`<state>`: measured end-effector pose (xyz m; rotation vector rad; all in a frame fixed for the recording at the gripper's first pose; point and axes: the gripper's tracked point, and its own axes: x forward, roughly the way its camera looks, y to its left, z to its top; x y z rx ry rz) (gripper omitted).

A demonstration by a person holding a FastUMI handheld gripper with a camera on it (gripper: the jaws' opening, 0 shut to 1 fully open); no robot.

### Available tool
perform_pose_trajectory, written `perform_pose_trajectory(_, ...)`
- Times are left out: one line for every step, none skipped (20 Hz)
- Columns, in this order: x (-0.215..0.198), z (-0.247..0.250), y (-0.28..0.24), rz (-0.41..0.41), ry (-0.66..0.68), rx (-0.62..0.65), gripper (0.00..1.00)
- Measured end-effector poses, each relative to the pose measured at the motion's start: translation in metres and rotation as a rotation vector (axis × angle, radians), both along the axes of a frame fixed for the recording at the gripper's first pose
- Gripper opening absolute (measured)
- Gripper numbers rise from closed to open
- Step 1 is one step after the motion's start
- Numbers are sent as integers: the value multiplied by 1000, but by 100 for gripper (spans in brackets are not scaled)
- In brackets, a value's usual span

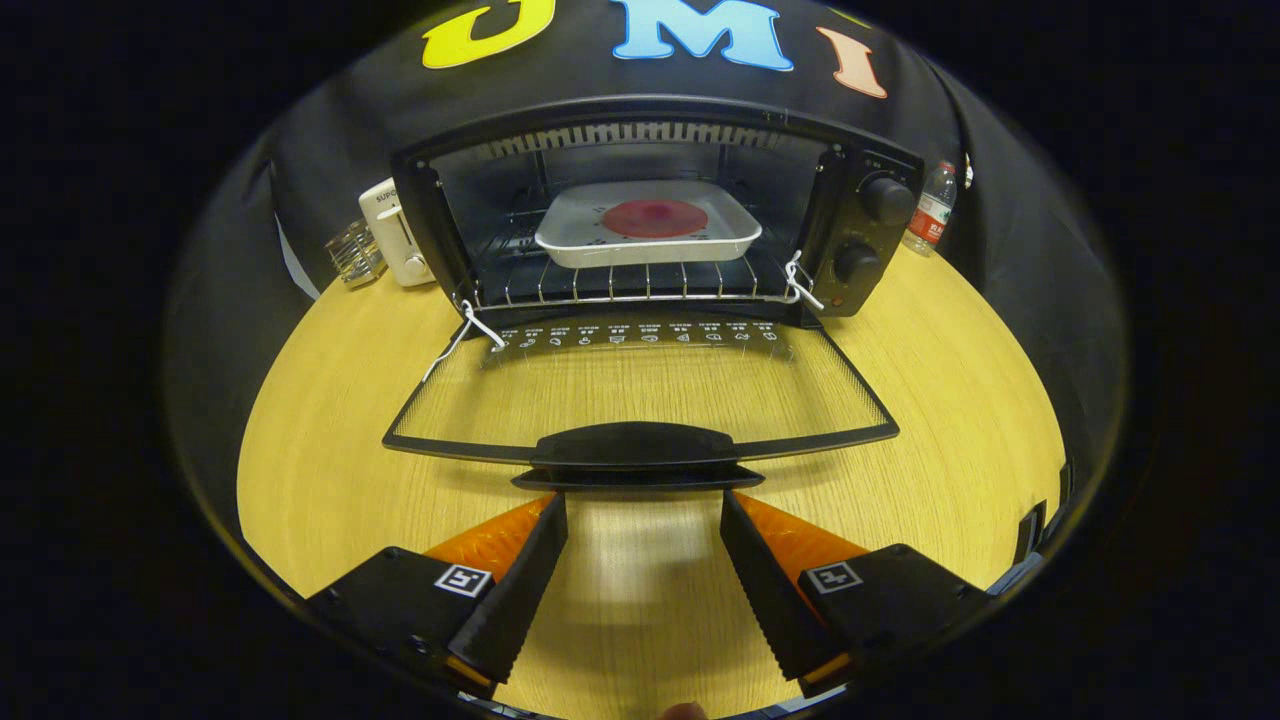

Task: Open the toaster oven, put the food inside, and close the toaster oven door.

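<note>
A black toaster oven (860, 230) stands on the wooden table with its glass door (640, 385) folded flat down toward me. Inside, on the wire rack (620, 285), rests a white tray (650, 245) holding a round red piece of food (655, 217). The door's black handle (635, 448) lies just ahead of my fingertips. My gripper (643, 500) is open, its fingers spread wide just short of the handle, with nothing between them but bare table.
A white toaster (395, 232) and a small clear glass holder (353, 255) sit left of the oven. A plastic water bottle (930, 210) stands at its right. The round wooden table (950, 420) has open surface on both sides of the door.
</note>
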<state>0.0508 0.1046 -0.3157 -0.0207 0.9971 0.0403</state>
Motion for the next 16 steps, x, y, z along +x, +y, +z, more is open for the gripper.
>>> perform_pose_trajectory(0, 3, 0, -2, -8, 6, 98)
perform_pose_trajectory(0, 7, 1, -3, -20, 10, 98)
perform_pose_trajectory(-1, 11, 1, -2, -31, 13, 98)
perform_pose_trajectory(-1, 15, 1, -1, -43, 14, 98)
perform_pose_trajectory(0, 19, 1, -1, -56, 16, 98)
perform_pose_trajectory(1, 23, 1, -2, -67, 19, 98)
perform_pose_trajectory(1, 25, 1, -4, -73, 23, 98)
perform_pose_trajectory(1, 27, 1, -7, -75, 28, 98)
perform_pose_trajectory(1, 29, 2, -10, -77, 33, 98)
perform_pose_trajectory(2, 32, 2, -12, -83, 37, 98)
perform_pose_trajectory(3, 34, 2, -14, -91, 39, 98)
perform_pose_trajectory(3, 37, 2, -12, -100, 38, 98)
perform_pose_trajectory(4, 40, 2, -10, -107, 37, 98)
perform_pose_trajectory(5, 43, 3, -11, -117, 39, 98)
perform_pose_trajectory(6, 45, 3, -13, -126, 45, 98)
perform_pose_trajectory(7, 48, 3, -16, -131, 51, 98)
